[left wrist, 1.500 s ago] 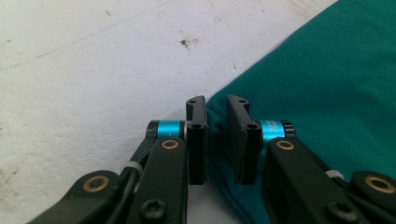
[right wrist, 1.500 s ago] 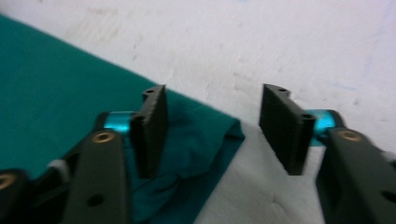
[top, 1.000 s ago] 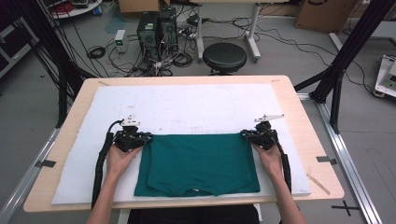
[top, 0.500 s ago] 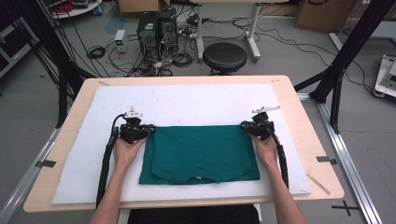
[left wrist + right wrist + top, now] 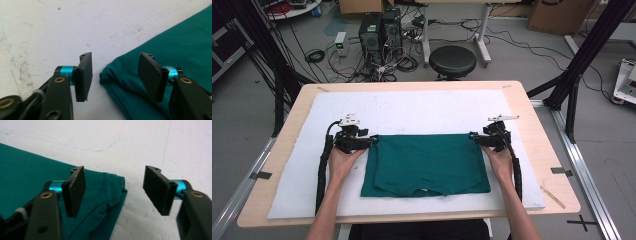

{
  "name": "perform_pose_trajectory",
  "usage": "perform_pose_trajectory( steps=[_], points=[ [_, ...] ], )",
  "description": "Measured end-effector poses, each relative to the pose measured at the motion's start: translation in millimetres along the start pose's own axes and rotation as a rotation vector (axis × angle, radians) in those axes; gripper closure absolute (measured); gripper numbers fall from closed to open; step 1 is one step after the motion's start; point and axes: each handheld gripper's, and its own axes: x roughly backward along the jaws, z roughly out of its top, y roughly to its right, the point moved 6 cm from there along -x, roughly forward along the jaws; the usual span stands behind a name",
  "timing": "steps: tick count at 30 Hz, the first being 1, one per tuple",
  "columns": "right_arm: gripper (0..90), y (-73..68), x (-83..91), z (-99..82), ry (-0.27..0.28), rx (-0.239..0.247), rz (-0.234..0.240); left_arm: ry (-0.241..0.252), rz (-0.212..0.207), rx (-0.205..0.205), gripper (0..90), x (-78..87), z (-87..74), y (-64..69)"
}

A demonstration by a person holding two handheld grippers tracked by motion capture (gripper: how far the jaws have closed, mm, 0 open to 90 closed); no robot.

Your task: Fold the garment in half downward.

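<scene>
High view: a green garment, folded into a rectangle, lies flat on the white mat that covers the wooden table, a little nearer to the mat's near edge than to its far edge and about midway between its left and right edges. The left gripper stands at the far left corner of the garment and the right gripper at the far right corner, each held in one hand.

Both grippers have just been opening their jaws, and now the jaws stand apart with no pad pressing on the cloth. I judge that the step in hand is the release after a fold: the fold edge is laid down and let go. The next move probably calls for lifting both grippers away without dragging the corners, then taking hold at new places for a further fold.

The left gripper view shows what the high view cannot: the bunched corner lies between the open jaws, free of both pads. The right gripper view shows the same for the other corner, with a small wrinkle in the cloth. The high view alone gives the whole outline, with a small notch at the near edge.
</scene>
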Motion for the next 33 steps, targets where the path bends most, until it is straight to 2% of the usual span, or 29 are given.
perform_pose_trajectory(
  steps=[2,6,9,14,16,17,19,22,25,27,33],
  points=[
    [28.9,-3.6,6.7,-1.5,0.01,0.011,0.0,0.003,-0.007,-0.031,40.2,7.3,0.8,5.9],
    [26.2,-11.5,19.2,-6.4,0.024,0.044,0.014,0.043,-0.02,-0.077,35.8,21.8,-0.6,19.6],
    [25.2,-16.8,28.4,-10.8,0.045,0.067,0.021,0.029,-0.029,-0.086,33.8,30.0,-6.7,25.5],
    [24.4,-23.3,42.1,-18.0,0.099,0.072,0.035,0.062,-0.037,-0.064,32.5,43.8,-14.0,29.8],
    [24.4,-23.4,44.9,-20.8,0.091,0.108,0.0,0.072,-0.044,-0.05,32.5,49.9,-17.4,30.7],
    [24.2,-23.6,46.5,-22.3,0.087,0.11,-0.006,0.083,-0.047,-0.045,32.5,53.1,-19.3,30.9],
    [24.0,-23.5,50.5,-25.2,0.096,0.089,0.021,0.108,-0.058,-0.026,32.5,59.9,-23.1,31.2],
    [24.0,-23.9,56.8,-30.8,0.112,0.076,0.029,0.123,-0.063,-0.001,32.5,69.0,-27.7,31.5],
    [24.2,-22.4,64.3,-34.7,0.125,0.058,-0.004,0.13,-0.077,0.005,32.5,74.9,-33.2,35.4],
    [24.3,-22.6,67.8,-35.2,0.127,0.059,-0.002,0.131,-0.089,-0.004,32.5,77.4,-36.9,39.7],
    [24.4,-23.5,77.4,-39.3,0.178,0.04,0.007,0.133,-0.08,-0.019,32.5,81.1,-40.7,46.5]
  ],
)
